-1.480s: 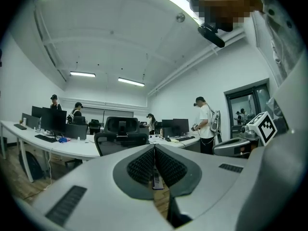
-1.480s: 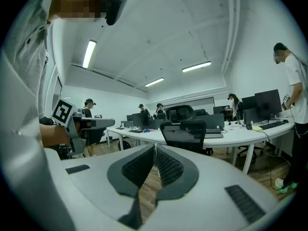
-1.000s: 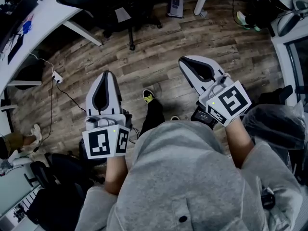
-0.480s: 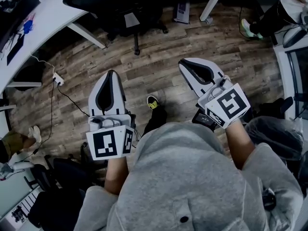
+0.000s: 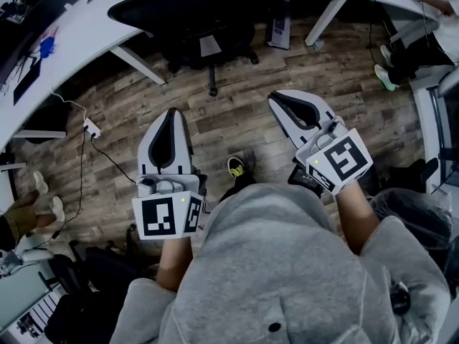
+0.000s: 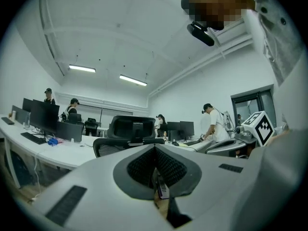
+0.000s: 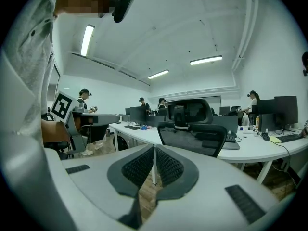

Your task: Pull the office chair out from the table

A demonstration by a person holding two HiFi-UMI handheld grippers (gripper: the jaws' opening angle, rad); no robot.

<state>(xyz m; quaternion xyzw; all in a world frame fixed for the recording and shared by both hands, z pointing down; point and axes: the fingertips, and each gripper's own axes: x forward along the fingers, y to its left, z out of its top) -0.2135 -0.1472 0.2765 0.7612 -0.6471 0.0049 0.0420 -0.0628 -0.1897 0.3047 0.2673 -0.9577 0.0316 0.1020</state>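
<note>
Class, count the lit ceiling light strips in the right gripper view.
3: a light strip upper left, another upper right, a third between them. The person may hide more.

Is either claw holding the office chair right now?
No, the left claw and right claw are both shut on nothing, clearly short of the office chair at the table.

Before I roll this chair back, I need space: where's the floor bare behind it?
Bare wood-plank floor runs from the black office chair's wheeled base back to the person's yellow-trimmed shoe. Crowded: a white power strip with cables at left, dark clutter lower left, another person's shoe at right.
</note>
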